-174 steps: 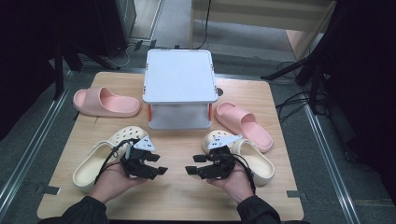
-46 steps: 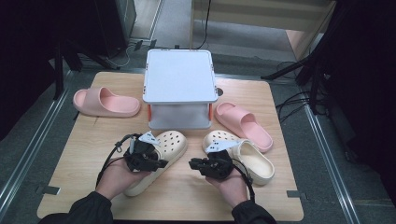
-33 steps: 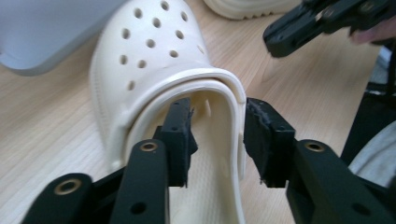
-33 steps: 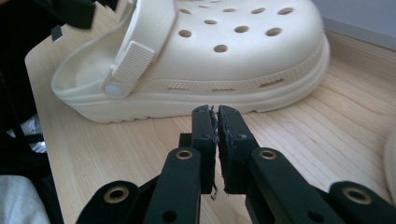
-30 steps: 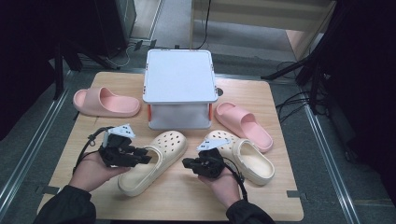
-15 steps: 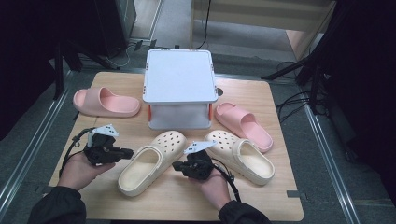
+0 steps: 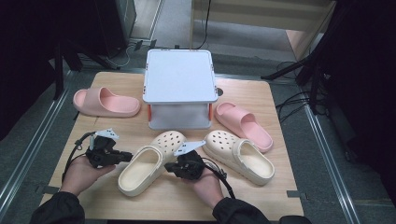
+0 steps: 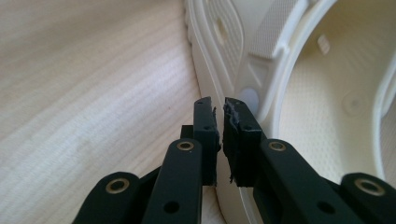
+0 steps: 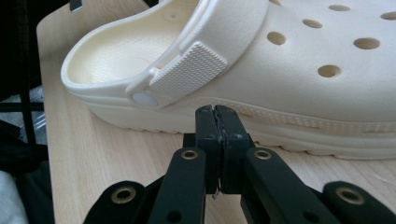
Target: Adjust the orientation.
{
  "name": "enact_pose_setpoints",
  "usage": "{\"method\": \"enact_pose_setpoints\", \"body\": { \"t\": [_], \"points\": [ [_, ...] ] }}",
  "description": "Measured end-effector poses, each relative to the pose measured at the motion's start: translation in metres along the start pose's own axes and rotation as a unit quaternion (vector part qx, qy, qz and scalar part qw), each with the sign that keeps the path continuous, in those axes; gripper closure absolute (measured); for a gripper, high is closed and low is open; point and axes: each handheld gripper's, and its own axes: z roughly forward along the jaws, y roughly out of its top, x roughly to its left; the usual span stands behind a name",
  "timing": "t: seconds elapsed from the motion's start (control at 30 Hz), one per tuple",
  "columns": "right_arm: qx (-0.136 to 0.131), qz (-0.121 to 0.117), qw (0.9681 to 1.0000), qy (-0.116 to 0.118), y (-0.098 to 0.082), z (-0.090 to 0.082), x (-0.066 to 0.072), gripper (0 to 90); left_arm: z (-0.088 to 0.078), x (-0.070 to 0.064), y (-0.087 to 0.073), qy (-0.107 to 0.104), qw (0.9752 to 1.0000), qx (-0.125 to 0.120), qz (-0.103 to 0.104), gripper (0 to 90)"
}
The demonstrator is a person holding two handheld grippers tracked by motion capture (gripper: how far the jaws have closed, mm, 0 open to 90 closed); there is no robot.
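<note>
A cream clog [image 7: 148, 162] lies on the wooden table [image 7: 261, 100] with its toe toward the white box. Its mate [image 7: 239, 154] lies to its right. In the high view my left gripper [image 7: 129, 156] points at the near clog's left side. In the left gripper view the left gripper [image 8: 220, 108] sits beside the clog's [image 8: 327, 116] wall near the strap rivet. Its jaws have just been closing and hold nothing; only a slit remains. My right gripper [image 7: 169, 168] is shut and empty, and in the right gripper view the gripper [image 9: 215, 112] has its tips against the clog's [image 9: 299, 65] sole edge.
A white lidded box [image 7: 179, 88] stands at the table's middle back. One pink slide [image 7: 105, 102] lies at the back left, another [image 7: 243, 126] to the right of the box. Black cables trail from both grippers toward the table's front edge.
The left gripper let go of the near clog, drew off to the left, sank, shut its jaws and came back to the clog's side. The right hand slid left up to that clog.
</note>
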Motion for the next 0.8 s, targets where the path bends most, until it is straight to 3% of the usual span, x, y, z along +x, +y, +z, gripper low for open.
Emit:
{"method": "enact_pose_setpoints", "body": {
  "t": [0.13,0.27,0.8],
  "points": [
    [-0.002,0.005,1.0,0.001,0.002,0.002,-0.002,89.6,0.001,0.001,-0.001,0.002,0.9999,0.0,-0.01,82.7],
    [0.0,0.004,1.0,0.003,0.003,0.002,-0.005,89.6,0.001,-0.003,-0.002,0.002,1.0,0.0,-0.006,85.1],
    [0.0,0.032,0.9986,-0.041,0.0,-0.013,-0.024,89.8,0.018,-0.029,0.008,-0.045,0.9988,0.005,0.017,89.0]
  ]
}}
